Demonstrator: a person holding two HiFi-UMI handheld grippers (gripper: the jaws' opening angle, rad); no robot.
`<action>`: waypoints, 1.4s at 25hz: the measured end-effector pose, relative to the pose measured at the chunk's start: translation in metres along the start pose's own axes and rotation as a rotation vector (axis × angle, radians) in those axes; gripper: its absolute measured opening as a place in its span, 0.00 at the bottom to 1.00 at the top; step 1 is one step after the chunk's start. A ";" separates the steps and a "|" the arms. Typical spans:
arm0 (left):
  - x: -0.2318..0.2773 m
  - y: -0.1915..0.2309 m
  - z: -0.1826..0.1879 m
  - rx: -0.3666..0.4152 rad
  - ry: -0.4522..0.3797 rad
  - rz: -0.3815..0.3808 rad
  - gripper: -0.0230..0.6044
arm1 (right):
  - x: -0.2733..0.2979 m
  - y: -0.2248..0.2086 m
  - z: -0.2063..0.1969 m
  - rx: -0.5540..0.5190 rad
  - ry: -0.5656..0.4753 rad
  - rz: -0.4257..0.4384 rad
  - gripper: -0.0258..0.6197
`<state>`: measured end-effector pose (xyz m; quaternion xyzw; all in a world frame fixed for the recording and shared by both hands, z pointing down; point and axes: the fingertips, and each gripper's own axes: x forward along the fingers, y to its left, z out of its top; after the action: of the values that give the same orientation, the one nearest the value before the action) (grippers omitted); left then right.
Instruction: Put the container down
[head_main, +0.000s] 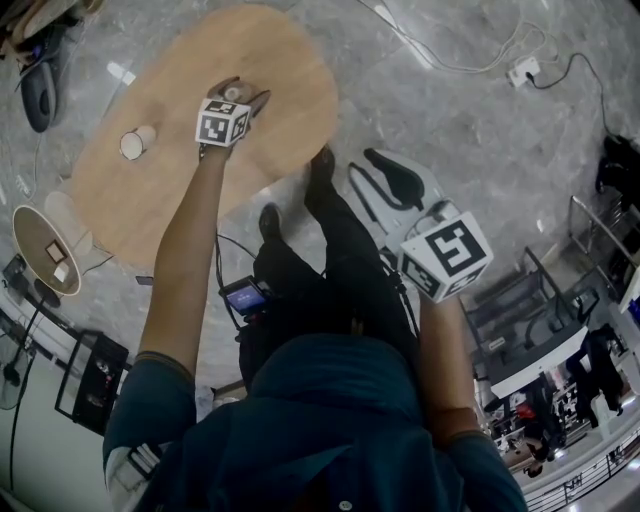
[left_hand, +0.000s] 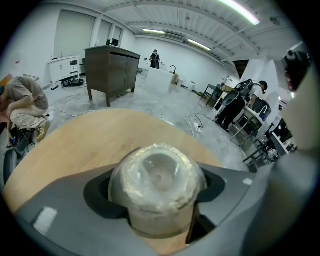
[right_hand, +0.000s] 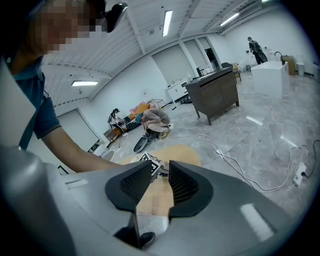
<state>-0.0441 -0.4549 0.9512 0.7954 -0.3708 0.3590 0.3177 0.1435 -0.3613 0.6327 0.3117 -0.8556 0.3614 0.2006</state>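
Note:
A clear round container (left_hand: 157, 175) with a frosted, crusted top sits between the dark fingers (left_hand: 97, 195) of my left gripper (head_main: 245, 95), which is shut on it. The gripper reaches over the far middle of the oval wooden table (head_main: 150, 200). The container's base is close to the tabletop; whether it touches I cannot tell. In the head view the container is mostly hidden behind the gripper's marker cube. My right gripper (right_hand: 160, 172) hangs off the table near my body, aimed at the table (right_hand: 155, 200), its jaws a narrow gap apart with nothing between them.
A small white cup (head_main: 137, 142) stands on the table's left part. A small round side table (head_main: 45, 250) with items is at the lower left. My legs and black shoes (head_main: 320, 165) are by the table's near edge. A power strip (head_main: 524, 70) and cables lie on the floor.

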 end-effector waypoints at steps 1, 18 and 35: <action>0.002 0.000 0.000 0.007 0.000 0.005 0.57 | 0.000 -0.001 -0.001 0.002 0.002 -0.002 0.18; 0.012 -0.008 -0.021 0.170 0.051 0.027 0.65 | -0.001 0.005 -0.007 0.005 0.010 -0.009 0.18; -0.159 -0.020 0.064 0.143 -0.243 0.062 0.53 | -0.031 0.097 0.046 -0.099 -0.112 0.028 0.18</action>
<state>-0.0804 -0.4359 0.7839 0.8419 -0.4043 0.2950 0.2017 0.0950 -0.3305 0.5370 0.3092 -0.8866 0.3032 0.1624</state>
